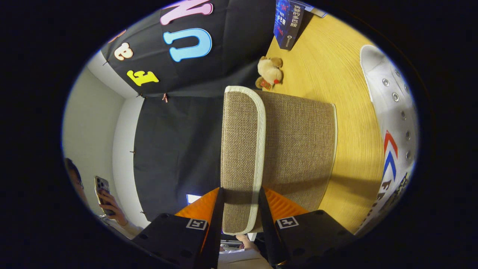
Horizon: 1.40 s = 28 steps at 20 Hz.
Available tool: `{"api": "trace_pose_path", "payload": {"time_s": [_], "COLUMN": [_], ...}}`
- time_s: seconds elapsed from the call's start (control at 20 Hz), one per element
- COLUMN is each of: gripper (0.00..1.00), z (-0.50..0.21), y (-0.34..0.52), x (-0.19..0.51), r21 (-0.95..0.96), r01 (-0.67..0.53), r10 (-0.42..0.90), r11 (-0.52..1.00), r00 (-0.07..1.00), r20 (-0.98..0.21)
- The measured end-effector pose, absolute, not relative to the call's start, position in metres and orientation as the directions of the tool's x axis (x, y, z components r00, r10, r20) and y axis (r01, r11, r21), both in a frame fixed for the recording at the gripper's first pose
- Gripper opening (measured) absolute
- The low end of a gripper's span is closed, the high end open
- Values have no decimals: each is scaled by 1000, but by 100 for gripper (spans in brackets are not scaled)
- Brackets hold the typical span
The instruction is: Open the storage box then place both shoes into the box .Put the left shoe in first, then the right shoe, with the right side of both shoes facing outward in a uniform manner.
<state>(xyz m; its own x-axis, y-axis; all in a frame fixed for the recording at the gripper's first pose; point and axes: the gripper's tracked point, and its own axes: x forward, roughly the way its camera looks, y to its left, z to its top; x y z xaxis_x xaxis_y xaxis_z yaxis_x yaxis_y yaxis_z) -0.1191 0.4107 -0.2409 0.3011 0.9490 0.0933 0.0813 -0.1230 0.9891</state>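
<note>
Gripper view was rolled sideways, so the table (336, 67) ran along one side of the scene and the booth wall along the other.

Gripper (241, 209): jaws were clamped on the lid (242, 149) of the storage box (298, 149), one finger on each face of the lid's near end. The lid, woven tan fabric with a pale piped edge, stood between the fingers and extended ahead of them, raised away from the box body. The box interior could not be seen.

The storage box sat on the wooden table, just ahead of the fingers. One white shoe (396, 123), with metal eyelets and red and blue chevrons on its side, lay on the table beside the box, apart from it.

Beyond the box, a small plush toy (269, 73) lay on the table. Farther back a dark blue carton (289, 22) stood upright.

On the wall side, a person's hand (114, 211) held a phone (101, 188).
</note>
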Motion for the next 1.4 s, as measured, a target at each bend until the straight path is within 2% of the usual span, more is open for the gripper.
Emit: {"api": "trace_pose_path", "payload": {"time_s": [0.05, 0.1, 0.2, 0.55, 0.7, 0.75, 0.9, 0.95, 1.1, 1.4], "gripper": [52, 16, 5, 5, 5, 5, 44, 45, 56, 57], "z": [-248, -252, -237, -149, -171, -183, -215, -221, -235, -219], "y": [410, 412, 402, 401, 420, 429, 419, 418, 432, 428], "x": [-118, -112, -105, -79, -77, -80, -105, -109, -128, -120], "r21": [992, 994, 994, 988, 998, 998, 997, 995, 990, 949], "r01": [89, 98, 90, -18, -24, -6, 50, 69, 106, 128], "r10": [944, 937, 919, 869, 890, 900, 911, 914, 929, 894], "r11": [-88, -51, -70, -155, -62, -63, -60, -76, -98, -288], "r00": [326, 350, 393, 473, 451, 432, 412, 403, 367, 391], "r20": [54, 13, 29, 145, 66, 59, 34, 42, 53, 219]}}
